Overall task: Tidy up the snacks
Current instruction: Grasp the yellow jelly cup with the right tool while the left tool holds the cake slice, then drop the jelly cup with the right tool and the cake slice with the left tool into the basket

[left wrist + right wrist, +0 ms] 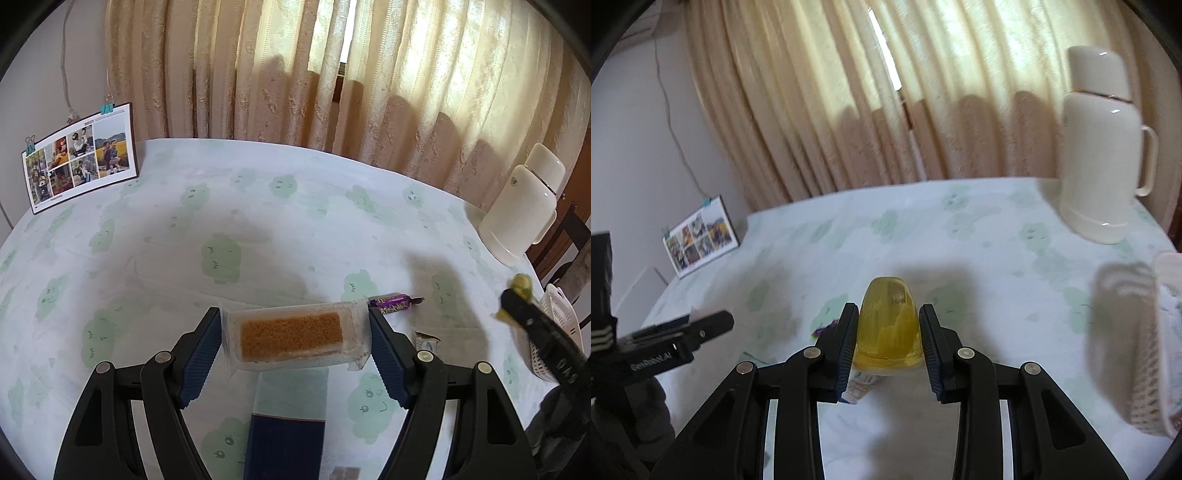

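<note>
1. The left claw (295, 334) is clamped on a clear plastic tray (293, 336) with a brown cake slab inside, its blue pads pressing on the tray's two short ends and holding it above the surface (258, 206).
2. The right claw (888, 332) is clamped on a yellow jelly cup (888, 325), gripped by its sides and lifted off the surface, dome end pointing away.
3. A purple wrapped candy (393, 303) lies on the cloud-print cloth just beyond the tray's right end.
4. A white perforated basket (1137, 350) stands at the right edge, near the right claw.
5. A cream thermos (1102, 147) stands upright at the far right; a photo card (79, 157) stands far left.
</note>
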`<state>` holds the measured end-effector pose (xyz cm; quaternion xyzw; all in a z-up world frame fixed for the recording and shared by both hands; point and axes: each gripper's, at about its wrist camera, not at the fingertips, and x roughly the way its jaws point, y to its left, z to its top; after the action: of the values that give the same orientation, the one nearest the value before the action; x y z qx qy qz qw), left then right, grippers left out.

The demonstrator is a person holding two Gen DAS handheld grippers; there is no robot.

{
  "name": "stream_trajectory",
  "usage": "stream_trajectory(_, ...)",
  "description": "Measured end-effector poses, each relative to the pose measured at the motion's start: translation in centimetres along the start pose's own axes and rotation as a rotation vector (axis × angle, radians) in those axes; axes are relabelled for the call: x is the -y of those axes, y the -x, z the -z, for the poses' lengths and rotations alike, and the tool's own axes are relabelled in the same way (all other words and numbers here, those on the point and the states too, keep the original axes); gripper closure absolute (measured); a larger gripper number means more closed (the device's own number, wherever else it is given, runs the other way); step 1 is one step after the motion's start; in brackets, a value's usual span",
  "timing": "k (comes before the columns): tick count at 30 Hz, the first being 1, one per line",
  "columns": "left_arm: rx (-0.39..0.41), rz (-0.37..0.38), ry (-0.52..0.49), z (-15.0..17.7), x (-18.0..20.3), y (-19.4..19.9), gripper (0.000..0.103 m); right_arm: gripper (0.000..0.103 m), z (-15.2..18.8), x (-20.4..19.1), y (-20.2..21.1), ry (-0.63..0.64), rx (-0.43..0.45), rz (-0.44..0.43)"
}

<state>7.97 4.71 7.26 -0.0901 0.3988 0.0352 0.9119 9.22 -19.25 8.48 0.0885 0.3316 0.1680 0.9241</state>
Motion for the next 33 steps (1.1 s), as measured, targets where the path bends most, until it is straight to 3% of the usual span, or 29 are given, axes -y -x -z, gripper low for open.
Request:
stream_trajectory(15, -0.011, 0.020, -0.053, 0.8, 2.0, -0.5, 0.030, 0.068, -0.2, 7.8, 7.6, -0.177, 0.191, 0.203)
stream_trajectory(27, -0.027, 0.018, -0.084, 1.5, 3.2, -1.0, 0.030, 0.067, 1.5, 13.1, 12.2, -0.299, 0.323, 0.480)
stream_trajectory(29, -0.029, 0.020, -0.089, 1.6, 3.4, -1.0, 0.030, 0.057, 1.6, 13.9, 12.5, -0.323, 0.329, 0.500)
stream_trajectory(30, -0.030, 0.020, -0.091, 1.6, 3.5, -1.1, 0.030, 0.043, 1.8, 14.3, 12.6, -0.338, 0.334, 0.508)
stream_trajectory(31, -0.031, 0.021, -0.095, 1.7, 3.6, -1.1, 0.030, 0.038, 2.0, 14.7, 12.9, -0.355, 0.343, 0.513)
stream_trajectory(33, -0.030, 0.022, -0.104, 1.8, 3.9, -1.1, 0.030, 0.038, 2.1, 15.2, 13.3, -0.365, 0.349, 0.527)
